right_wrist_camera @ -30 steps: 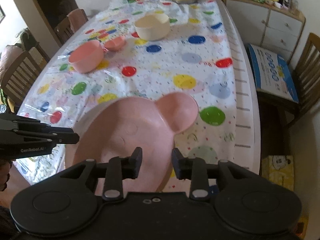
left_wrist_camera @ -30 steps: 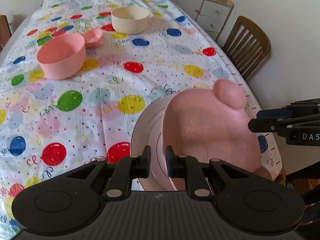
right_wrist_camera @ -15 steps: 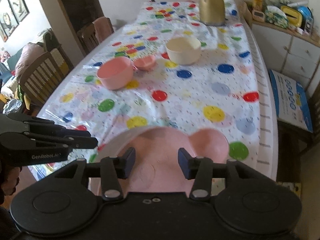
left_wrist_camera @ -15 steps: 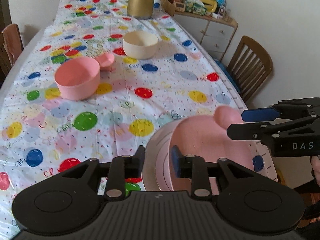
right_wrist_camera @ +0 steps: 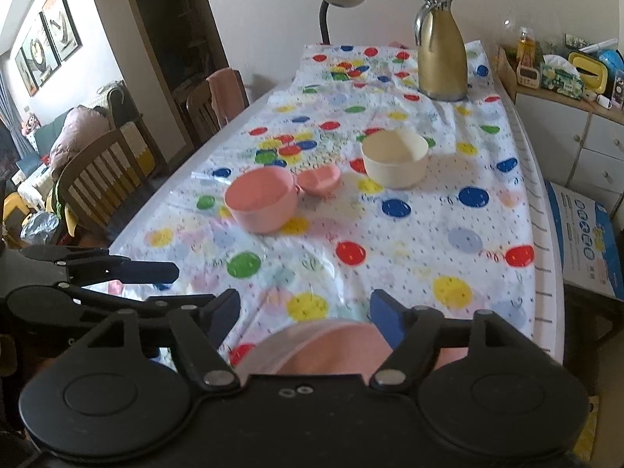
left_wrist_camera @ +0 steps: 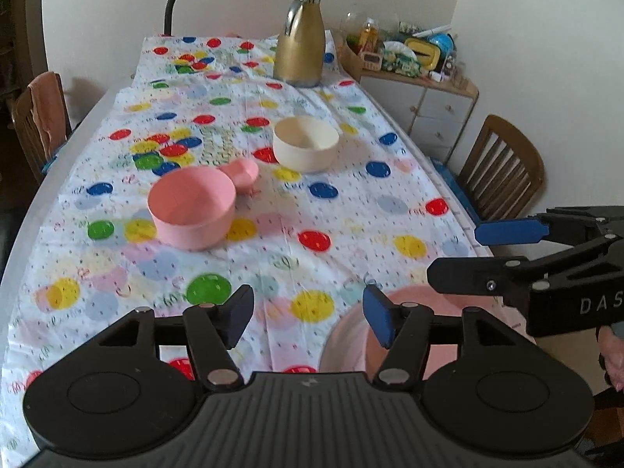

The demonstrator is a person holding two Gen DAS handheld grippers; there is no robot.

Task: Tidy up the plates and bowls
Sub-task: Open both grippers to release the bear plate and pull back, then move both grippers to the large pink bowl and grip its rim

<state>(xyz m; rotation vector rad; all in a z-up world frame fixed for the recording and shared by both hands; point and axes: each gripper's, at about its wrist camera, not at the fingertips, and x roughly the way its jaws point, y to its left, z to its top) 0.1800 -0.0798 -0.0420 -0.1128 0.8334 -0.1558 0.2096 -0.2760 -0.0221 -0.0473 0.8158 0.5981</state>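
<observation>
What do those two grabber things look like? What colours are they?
Both are black plastic. The left gripper and right gripper each have two round discs, a ribbed base, silver rivets and blue pads on the fingers. Seen side-on, one reads "DAS" in pale letters. No cables show.

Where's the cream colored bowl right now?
The cream bowl sits upright mid-table on the balloon tablecloth, in the left wrist view right of and beyond the pink bowl, with the gold jug farther back.
</observation>
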